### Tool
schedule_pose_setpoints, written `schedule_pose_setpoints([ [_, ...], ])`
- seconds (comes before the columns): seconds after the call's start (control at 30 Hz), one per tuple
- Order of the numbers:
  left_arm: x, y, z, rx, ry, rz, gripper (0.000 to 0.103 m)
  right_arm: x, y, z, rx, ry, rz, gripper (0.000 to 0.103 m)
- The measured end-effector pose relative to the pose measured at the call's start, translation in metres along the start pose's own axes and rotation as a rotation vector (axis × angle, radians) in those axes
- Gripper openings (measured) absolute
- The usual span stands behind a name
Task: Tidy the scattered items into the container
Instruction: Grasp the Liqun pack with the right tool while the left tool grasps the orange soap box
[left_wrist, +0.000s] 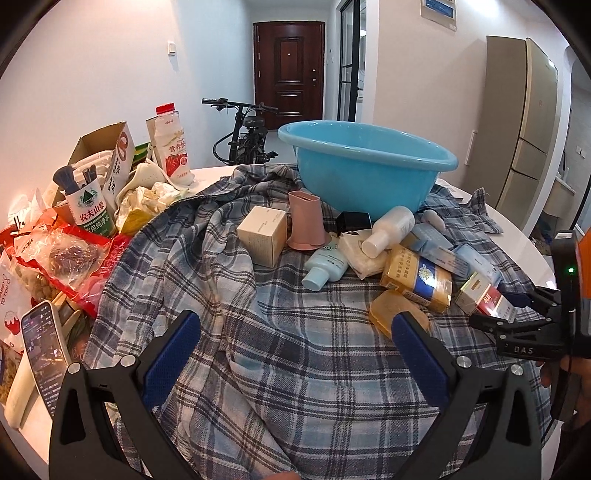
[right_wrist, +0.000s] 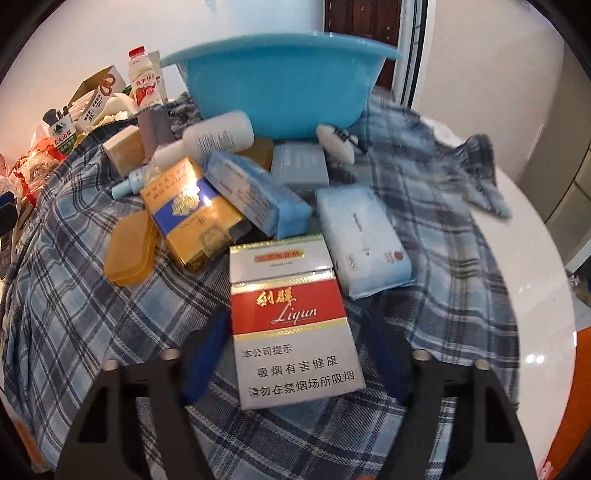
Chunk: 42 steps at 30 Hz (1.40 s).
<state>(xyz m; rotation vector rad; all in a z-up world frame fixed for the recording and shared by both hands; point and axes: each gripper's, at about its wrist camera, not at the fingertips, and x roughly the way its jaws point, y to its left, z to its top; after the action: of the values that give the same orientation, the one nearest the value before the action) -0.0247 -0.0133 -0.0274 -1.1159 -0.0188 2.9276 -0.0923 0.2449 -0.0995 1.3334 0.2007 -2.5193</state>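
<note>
The red-and-white cigarette pack (right_wrist: 291, 317) lies on the plaid cloth (right_wrist: 81, 295) between the spread fingers of the right gripper (right_wrist: 295, 332), not pinched. The blue basin (left_wrist: 365, 166) stands behind the heap of boxes and bottles. The left gripper (left_wrist: 295, 332) hovers spread over bare cloth. The cloth covers a white table (right_wrist: 535, 295); beyond are a dark door (left_wrist: 290, 62), a bicycle (left_wrist: 243, 129) and a fridge (left_wrist: 532, 122).

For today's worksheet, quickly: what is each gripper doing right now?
Left gripper: open, holding nothing.
Right gripper: open around the cigarette pack, not yet gripping.
</note>
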Motion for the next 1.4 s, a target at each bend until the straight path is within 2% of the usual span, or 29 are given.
schedule_pose_setpoints([
  [0.1,0.001,-0.001,0.000,0.001,0.003,-0.001,0.103,-0.001,0.000,0.000,0.000,-0.005,0.007,0.070],
  [0.13,0.002,-0.001,0.000,0.001,0.004,-0.001,0.103,-0.002,0.001,0.000,-0.001,-0.009,0.010,0.062],
  [0.37,0.002,-0.002,0.000,0.005,0.004,-0.007,0.103,-0.013,0.005,-0.002,0.005,-0.040,0.019,0.059],
  [0.6,0.001,-0.011,0.001,0.029,0.009,-0.033,0.103,-0.037,0.008,-0.005,0.028,-0.111,-0.006,0.059],
  [0.73,0.007,-0.025,0.004,0.064,0.024,-0.080,0.103,-0.050,0.007,-0.010,0.045,-0.152,-0.025,0.059],
  [0.9,0.020,-0.048,0.008,0.194,0.044,-0.116,0.103,-0.061,0.002,-0.017,0.074,-0.192,-0.008,0.058],
  [1.03,0.039,-0.056,0.014,0.268,0.080,-0.223,0.103,-0.064,-0.002,-0.023,0.092,-0.206,0.001,0.058],
  [1.17,0.065,-0.062,0.016,0.337,0.117,-0.274,0.103,-0.065,-0.010,-0.025,0.116,-0.218,0.003,0.058],
  [1.4,0.091,-0.068,0.014,0.384,0.178,-0.353,0.103,-0.070,-0.017,-0.023,0.123,-0.229,-0.010,0.058],
])
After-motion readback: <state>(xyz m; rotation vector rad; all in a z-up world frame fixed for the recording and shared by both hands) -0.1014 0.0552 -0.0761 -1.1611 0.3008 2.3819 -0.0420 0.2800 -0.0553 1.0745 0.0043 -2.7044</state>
